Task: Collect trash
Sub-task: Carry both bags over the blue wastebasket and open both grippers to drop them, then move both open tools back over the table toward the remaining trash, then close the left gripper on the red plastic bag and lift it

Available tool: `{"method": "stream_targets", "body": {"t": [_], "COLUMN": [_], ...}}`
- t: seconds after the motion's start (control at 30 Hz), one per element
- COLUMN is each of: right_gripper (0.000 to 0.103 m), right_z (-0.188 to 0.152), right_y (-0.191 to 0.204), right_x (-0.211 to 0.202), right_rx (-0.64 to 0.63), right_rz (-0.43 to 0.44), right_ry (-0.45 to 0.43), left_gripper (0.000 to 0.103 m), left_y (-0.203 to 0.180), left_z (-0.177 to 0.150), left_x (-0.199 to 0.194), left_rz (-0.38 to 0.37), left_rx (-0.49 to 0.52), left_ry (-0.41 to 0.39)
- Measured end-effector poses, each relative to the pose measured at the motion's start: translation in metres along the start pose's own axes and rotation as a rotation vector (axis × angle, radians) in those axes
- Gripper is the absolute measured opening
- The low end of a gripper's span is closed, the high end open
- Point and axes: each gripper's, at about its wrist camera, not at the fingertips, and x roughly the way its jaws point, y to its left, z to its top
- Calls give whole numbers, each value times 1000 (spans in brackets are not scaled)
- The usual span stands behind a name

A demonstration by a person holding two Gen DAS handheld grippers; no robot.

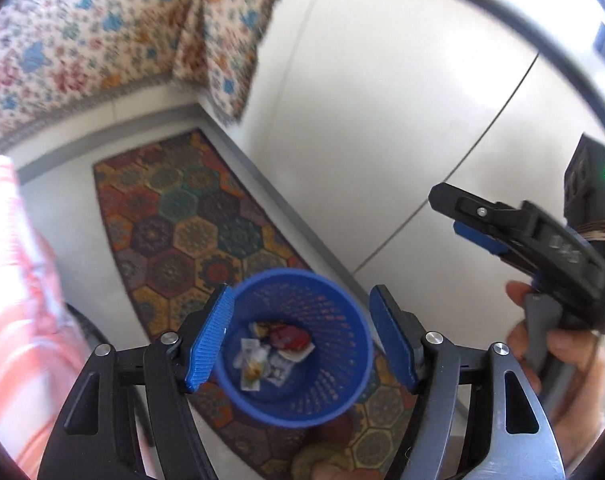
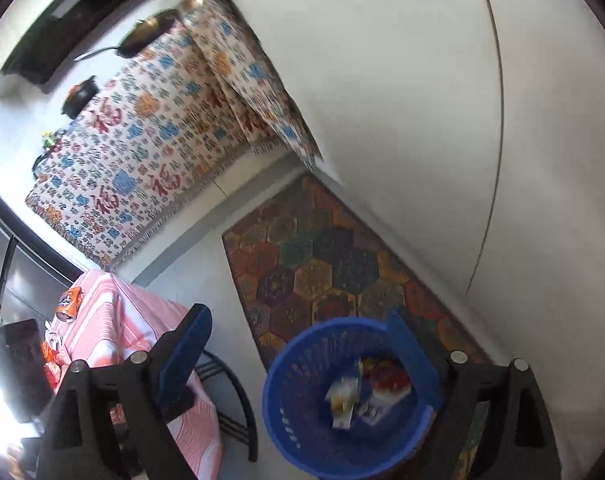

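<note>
A blue mesh waste bin stands on a patterned rug, directly below my left gripper. That gripper is open, and nothing sits between its blue pads. Inside the bin lie a red wrapper and pale packets. My right gripper shows side-on at the right, held by a hand. In the right wrist view my right gripper is open and empty above the bin. The red wrapper and a pale packet lie in it.
A hexagon-patterned rug runs along a white wall. A table under a pink striped cloth carries an orange can and other packets. Black metal legs stand beside the bin. Furniture draped in a printed cloth stands beyond.
</note>
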Motion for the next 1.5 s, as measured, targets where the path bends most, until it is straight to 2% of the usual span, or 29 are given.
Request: {"method": "stream_targets", "body": {"t": [0.13,0.23,0.3,0.4,0.5,0.6,0.7,0.83,0.93,1.1,1.23,1.37,1.5], "right_gripper": [91,91,91,91,91,91,91,91,91,91,91,92,92], "right_z": [4,2,-2,-14,-35,-70,-113,-171,-191,-204,-213,-215,-214], "right_y": [33,66,92,139,190,248,297,346,365,386,396,398,398], "right_x": [-29,-40,-41,-36,-25,-16,-2,19,39,55,59,64,65], "right_rx": [-110,-195,-261,-354,-449,-567,-676,-828,-875,-883,-896,-909,-900], "right_rz": [-4,10,20,73,147,237,304,312,293,288,288,284,286], "right_ry": [-139,-196,-207,-176,-106,-26,73,179,235,275,270,260,256], "left_gripper": [86,93,93,93,93,93,93,93,95,95,95,98,94], "left_y": [26,58,87,131,180,228,266,297,310,336,347,373,404], "left_z": [-15,-42,-66,-100,-132,-156,-171,-173,-168,-154,-116,-78,-75], "left_x": [-73,-118,-141,-168,-187,-198,-208,-219,-222,-229,-242,-241,-213], "left_rz": [49,141,221,318,438,545,609,665,683,651,643,684,713], "left_rx": [-12,-28,-60,-134,-227,-319,-390,-397,-402,-457,-512,-598,-684], "left_ry": [-80,-109,-99,-82,-64,-53,-48,-59,-56,-76,-134,-189,-120]}}
